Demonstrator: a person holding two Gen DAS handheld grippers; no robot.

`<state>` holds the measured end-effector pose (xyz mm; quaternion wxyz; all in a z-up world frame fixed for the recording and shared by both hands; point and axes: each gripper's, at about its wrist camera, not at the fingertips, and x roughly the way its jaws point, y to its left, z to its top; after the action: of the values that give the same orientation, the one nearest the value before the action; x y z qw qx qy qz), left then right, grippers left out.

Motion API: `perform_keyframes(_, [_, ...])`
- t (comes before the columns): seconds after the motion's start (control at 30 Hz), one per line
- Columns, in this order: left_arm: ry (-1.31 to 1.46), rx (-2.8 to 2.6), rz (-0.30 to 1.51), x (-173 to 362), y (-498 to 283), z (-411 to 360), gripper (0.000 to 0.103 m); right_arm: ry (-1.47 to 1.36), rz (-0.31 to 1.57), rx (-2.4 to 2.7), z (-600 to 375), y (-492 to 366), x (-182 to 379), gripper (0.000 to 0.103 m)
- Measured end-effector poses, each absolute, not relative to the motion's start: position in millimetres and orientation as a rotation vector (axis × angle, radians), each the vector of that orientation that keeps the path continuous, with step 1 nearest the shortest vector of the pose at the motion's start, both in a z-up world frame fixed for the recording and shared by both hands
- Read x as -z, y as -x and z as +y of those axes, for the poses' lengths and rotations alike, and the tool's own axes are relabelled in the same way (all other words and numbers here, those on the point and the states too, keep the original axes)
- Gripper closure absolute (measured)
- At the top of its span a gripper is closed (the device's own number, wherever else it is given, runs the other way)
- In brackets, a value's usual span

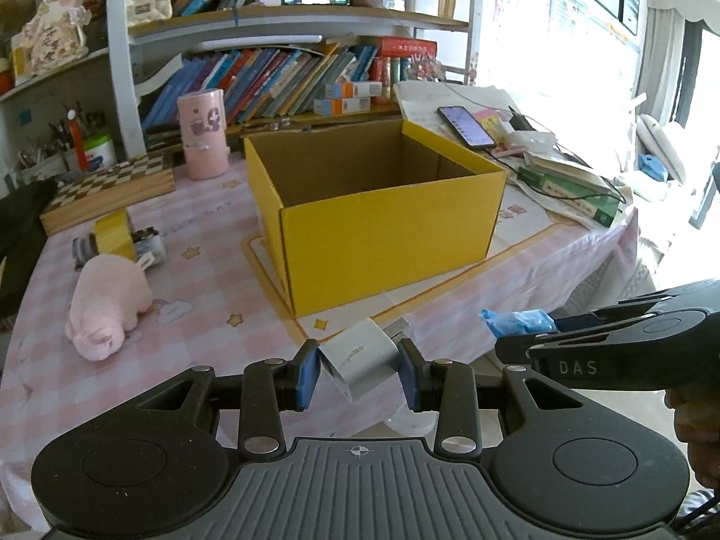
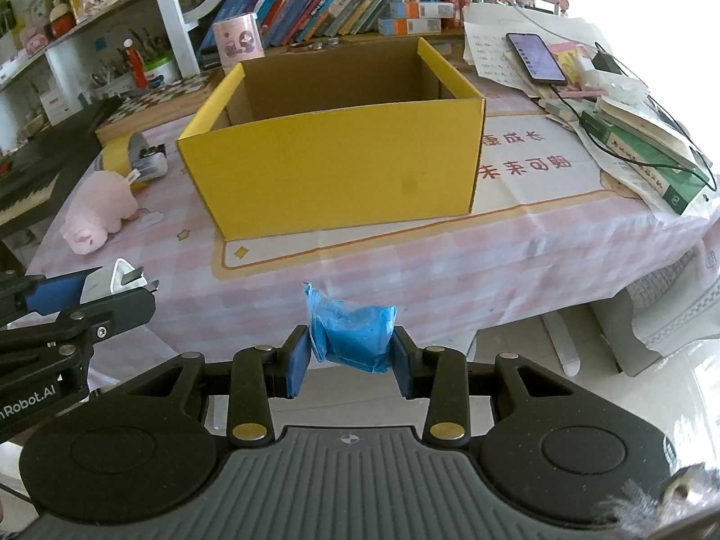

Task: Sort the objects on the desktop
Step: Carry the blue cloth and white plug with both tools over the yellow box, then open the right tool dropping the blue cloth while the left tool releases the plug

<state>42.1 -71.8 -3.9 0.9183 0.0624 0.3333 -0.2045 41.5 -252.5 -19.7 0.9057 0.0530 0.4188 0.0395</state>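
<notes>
Left wrist view: the white charger [image 1: 360, 362] sits pinched in the left gripper [image 1: 360, 373] over the table's [image 1: 216, 270] near edge; the right gripper [image 2: 351, 351] pinches a blue packet [image 2: 355, 335]. Straight ahead, the yellow box [image 1: 387, 234] lies open, roughly equally near both.

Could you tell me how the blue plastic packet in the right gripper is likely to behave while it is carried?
The blue packet looks soft: it bulges and creases between the right gripper pads, so it probably deforms rather than resists. Its crinkled film may be somewhat slippery. The loose twisted corner sticking up suggests it would flop, and it seems light for its size.
</notes>
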Motion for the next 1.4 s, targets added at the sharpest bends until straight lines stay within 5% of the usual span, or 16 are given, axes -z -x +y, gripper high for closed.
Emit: perform_keyframes(1.4, [-0.119,0.261,0.566,-29.2,-193.4,-156.4,0.067,0.174,0.633,-0.322,-313.8,-228.6,-31.2,0.068])
